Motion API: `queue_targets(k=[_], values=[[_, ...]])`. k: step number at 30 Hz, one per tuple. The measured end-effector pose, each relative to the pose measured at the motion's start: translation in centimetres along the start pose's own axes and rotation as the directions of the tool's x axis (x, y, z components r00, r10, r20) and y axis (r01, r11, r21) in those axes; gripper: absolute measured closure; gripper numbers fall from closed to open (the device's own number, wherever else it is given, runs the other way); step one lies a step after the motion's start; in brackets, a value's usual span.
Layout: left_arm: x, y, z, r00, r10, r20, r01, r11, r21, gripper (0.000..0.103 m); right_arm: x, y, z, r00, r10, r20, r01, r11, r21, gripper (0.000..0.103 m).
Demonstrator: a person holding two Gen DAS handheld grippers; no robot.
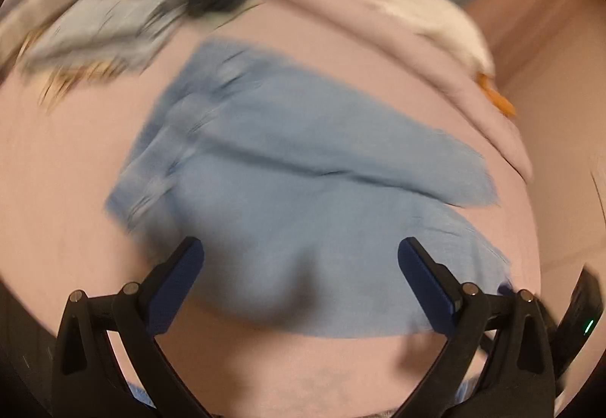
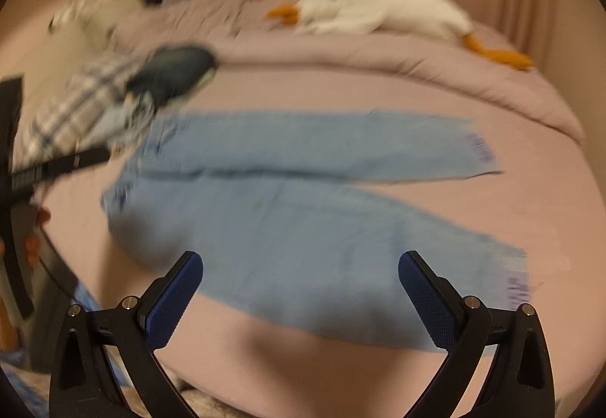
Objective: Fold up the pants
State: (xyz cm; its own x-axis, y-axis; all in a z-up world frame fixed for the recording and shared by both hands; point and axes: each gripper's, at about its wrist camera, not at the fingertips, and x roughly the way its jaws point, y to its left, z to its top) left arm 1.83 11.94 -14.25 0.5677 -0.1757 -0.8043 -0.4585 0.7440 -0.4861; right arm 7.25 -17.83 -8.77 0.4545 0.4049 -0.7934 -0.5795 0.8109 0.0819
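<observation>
Light blue pants (image 1: pixel 288 168) lie spread flat on a pink bed, waistband to the left, both legs running right, side by side. They also show in the right wrist view (image 2: pixel 303 198). My left gripper (image 1: pixel 301 259) is open and empty, hovering over the near leg close to the seat. My right gripper (image 2: pixel 300 272) is open and empty above the near leg's middle. Part of the left gripper (image 2: pixel 57 164) shows at the right wrist view's left edge. Both views are motion-blurred.
The pink bed sheet (image 1: pixel 75 191) extends all around. A pile of clothes with a dark item (image 2: pixel 170 73) and plaid fabric (image 2: pixel 75 103) lies at the far left. A white plush goose (image 2: pixel 386 13) lies along the rumpled duvet at the back. Curtains hang behind.
</observation>
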Motion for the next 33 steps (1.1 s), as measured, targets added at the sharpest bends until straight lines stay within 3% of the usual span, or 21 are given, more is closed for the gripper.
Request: queue_targets(k=[2,5,7,9,11,13,15,16,17,18,20,23,26,29,31,33], values=[[-0.8,1.8,-0.2,0.998,0.066,0.016,-0.065,0.997,-0.042,0.001,3.3,2.4,-0.6,0.998,0.002,-0.067,-0.006,0.998,-0.067,0.001],[-2.1,4.9,0.7,0.991,0.080,0.106,-0.066,0.989,-0.129,0.001,6.2,6.1,-1.3,0.995,0.037,-0.098,-0.052,0.985,-0.162,0.001],[-1.8,6.9,0.7,0.987,0.104,0.120,-0.084,0.983,-0.162,0.001,7.0,8.0,-1.6,0.994,0.057,-0.094,-0.076,0.973,-0.218,0.001],[-0.8,8.9,0.6,0.989,0.085,0.121,-0.060,0.978,-0.198,0.002,7.8,10.3,-1.9,0.995,0.058,-0.080,-0.080,0.948,-0.307,0.001],[0.3,9.8,0.6,0.996,0.055,0.068,-0.034,0.960,-0.277,0.008,8.6,12.4,-2.7,0.998,0.036,-0.047,-0.053,0.908,-0.415,0.001],[0.5,10.1,0.6,0.994,0.064,0.092,-0.038,0.964,-0.265,0.012,9.3,13.9,-3.4,1.000,0.001,-0.018,-0.010,0.866,-0.500,0.001],[0.4,9.9,1.2,0.991,0.068,0.118,-0.035,0.966,-0.258,0.032,9.2,14.8,-3.7,1.000,0.002,0.025,0.012,0.846,-0.533,0.002],[0.5,9.9,1.6,0.991,0.068,0.118,-0.034,0.962,-0.271,0.054,9.2,15.0,-3.6,0.999,0.001,0.032,0.016,0.842,-0.539,0.002],[0.9,10.4,2.0,0.990,0.078,0.114,-0.041,0.954,-0.297,0.066,9.3,15.2,-3.4,1.000,0.003,0.030,0.013,0.840,-0.542,0.007],[1.2,11.3,1.8,0.991,0.087,0.103,-0.050,0.945,-0.325,0.065,9.2,15.2,-3.4,0.999,0.021,0.029,-0.002,0.841,-0.541,0.012],[1.1,11.8,2.0,0.992,0.065,0.104,-0.024,0.932,-0.361,0.066,8.7,15.5,-3.5,0.998,0.059,0.015,-0.041,0.836,-0.547,0.047],[0.5,11.2,1.8,0.990,0.087,0.113,-0.048,0.949,-0.312,0.072,8.7,17.0,-4.0,0.997,0.078,0.008,-0.058,0.801,-0.596,0.076],[-0.7,11.2,1.4,0.986,0.072,0.147,-0.028,0.960,-0.279,0.075,8.9,18.3,-4.1,0.998,0.058,0.001,-0.044,0.766,-0.641,0.091],[-1.6,11.5,0.9,0.985,0.069,0.161,-0.028,0.970,-0.242,0.074,8.3,18.7,-4.2,1.000,0.029,-0.002,-0.023,0.748,-0.663,0.095],[-0.3,11.8,1.0,0.988,0.118,0.102,-0.092,0.967,-0.236,0.069,7.8,18.7,-4.2,0.999,0.032,-0.005,-0.027,0.754,-0.656,0.095],[-0.3,12.3,0.9,0.989,0.105,0.104,-0.075,0.964,-0.256,0.066,8.3,18.5,-4.4,0.999,0.038,-0.031,-0.050,0.771,-0.635,0.095]])
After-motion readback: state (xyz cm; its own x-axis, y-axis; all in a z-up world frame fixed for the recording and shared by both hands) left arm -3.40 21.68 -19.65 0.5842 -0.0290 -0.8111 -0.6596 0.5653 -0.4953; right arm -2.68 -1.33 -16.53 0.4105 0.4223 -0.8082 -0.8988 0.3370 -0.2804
